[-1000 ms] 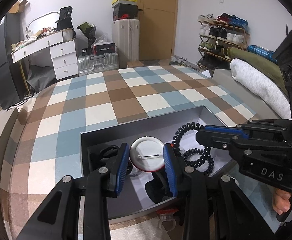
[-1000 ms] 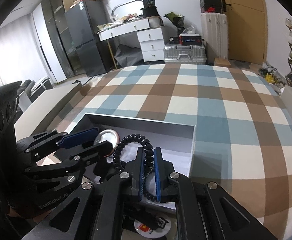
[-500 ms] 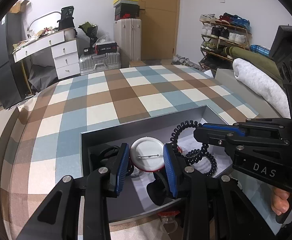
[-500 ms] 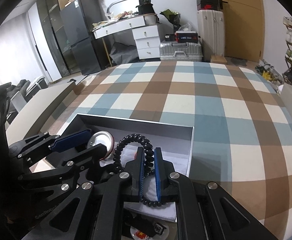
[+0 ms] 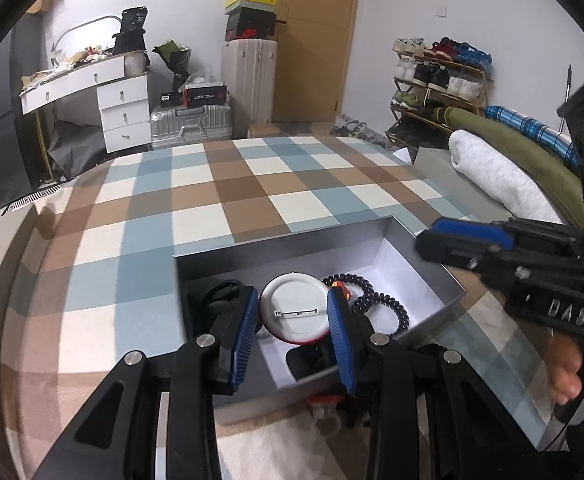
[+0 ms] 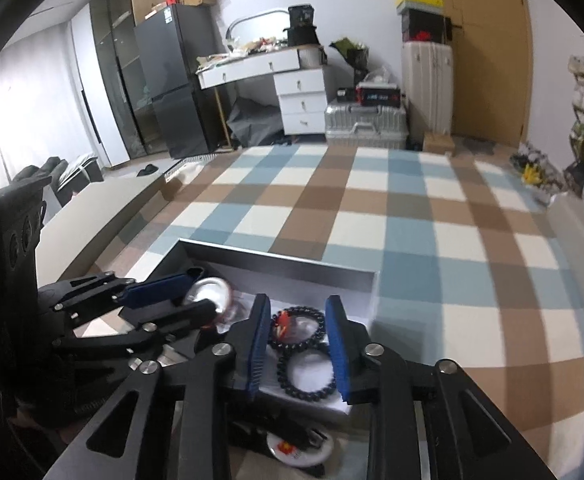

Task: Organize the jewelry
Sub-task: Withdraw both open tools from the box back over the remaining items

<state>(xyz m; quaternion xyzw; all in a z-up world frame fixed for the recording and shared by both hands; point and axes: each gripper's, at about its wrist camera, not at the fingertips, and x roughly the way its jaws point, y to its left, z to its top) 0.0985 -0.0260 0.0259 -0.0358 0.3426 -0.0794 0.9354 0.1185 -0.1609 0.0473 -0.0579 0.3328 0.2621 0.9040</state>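
Note:
A grey open box sits on the checked cloth. My left gripper is shut on a round pin badge, its white back and pin showing, held over the box. It also shows in the right wrist view. My right gripper is open above the box. Black coil hair ties lie in the box under it, also seen in the left wrist view. A dark item lies at the box's left end.
A ring with a red top and another pin badge lie on the table in front of the box. A white cloth lies at the near edge. The checked cloth stretches beyond the box.
My right gripper has opened and let go of the black coil hair tie, which now lies in the box. The right gripper has drawn back a little. The left gripper still holds the badge.

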